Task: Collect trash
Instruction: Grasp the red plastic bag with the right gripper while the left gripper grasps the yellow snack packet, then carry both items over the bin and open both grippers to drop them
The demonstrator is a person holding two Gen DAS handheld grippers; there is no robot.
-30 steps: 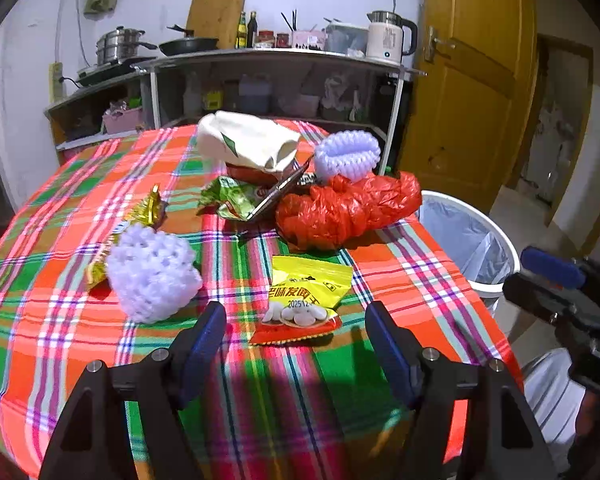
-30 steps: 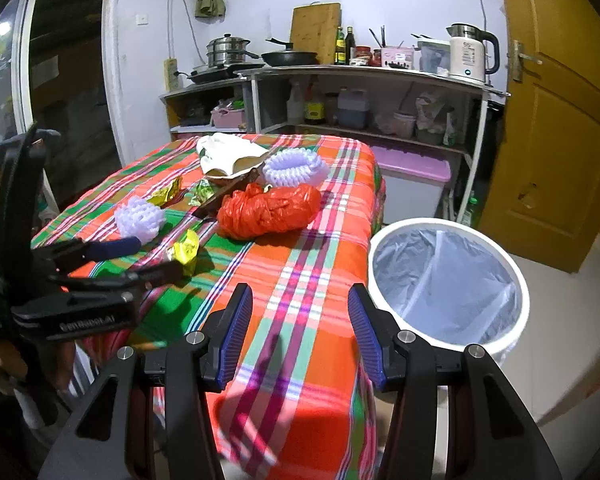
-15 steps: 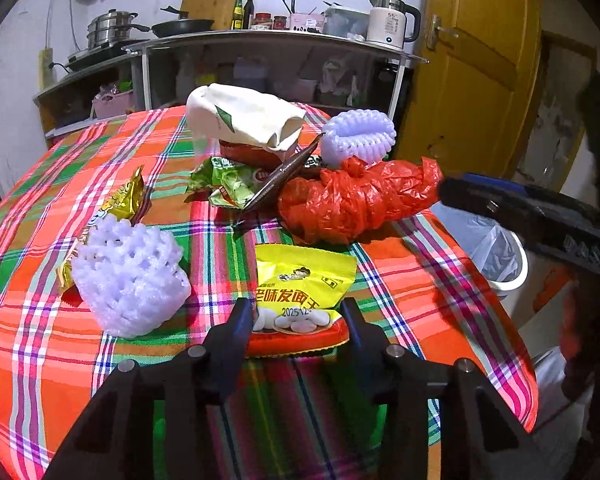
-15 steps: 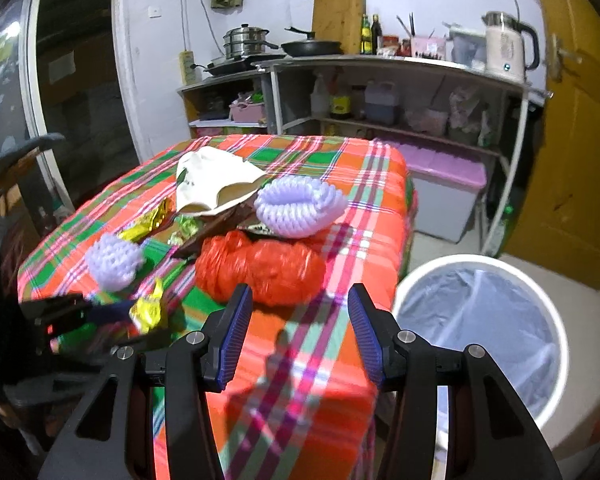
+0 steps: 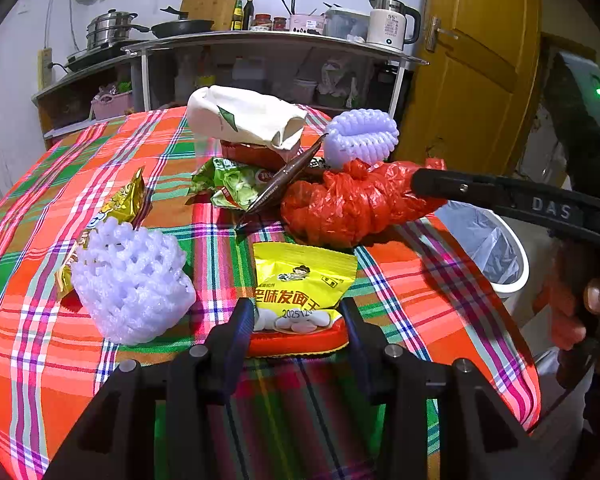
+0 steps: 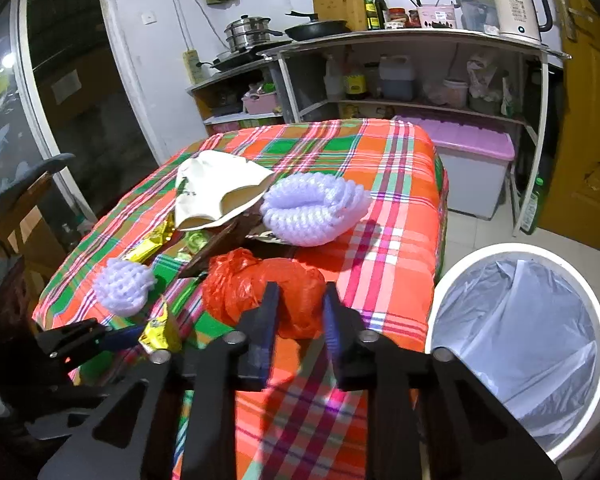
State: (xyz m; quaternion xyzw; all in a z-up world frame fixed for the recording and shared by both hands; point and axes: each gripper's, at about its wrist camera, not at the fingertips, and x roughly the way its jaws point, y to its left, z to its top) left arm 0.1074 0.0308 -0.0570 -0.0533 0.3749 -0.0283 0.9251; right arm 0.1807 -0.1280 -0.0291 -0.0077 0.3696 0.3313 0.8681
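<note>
1. We are at the grasping step, on both sides at once. Our left gripper [image 5: 298,320] has its fingers narrowed around the near end of the yellow snack packet [image 5: 302,280], which lies flat on the surface [image 5: 440,288] close to its front edge. Whether the pads already press the packet we cannot tell for sure, though they sit right at its sides.
2. Our right gripper [image 6: 298,312] has its fingers drawn narrow on the near end of the red plastic bag [image 6: 260,288]; the bag bulges between them, so we judge it gripped.
3. The bag lies mid-surface, just behind the packet, near the edge above the white bin [image 6: 516,248], which stands on the floor beside the surface and holds a clear liner.
4. Next, we judge, each gripper needs a firm pinch, a lift clear of the cloth, then a carry over the bin's rim before letting go. The bag is soft and may sag or trail.
5. Counting the trash we see: one yellow snack packet, one red bag, two lilac foam nets [image 5: 132,280] [image 5: 362,140], one gold wrapper [image 5: 120,204], one green wrapper [image 5: 232,184], one cream paper bag [image 5: 244,116], one dark brown wrapper [image 5: 288,176]. One bin.
</note>
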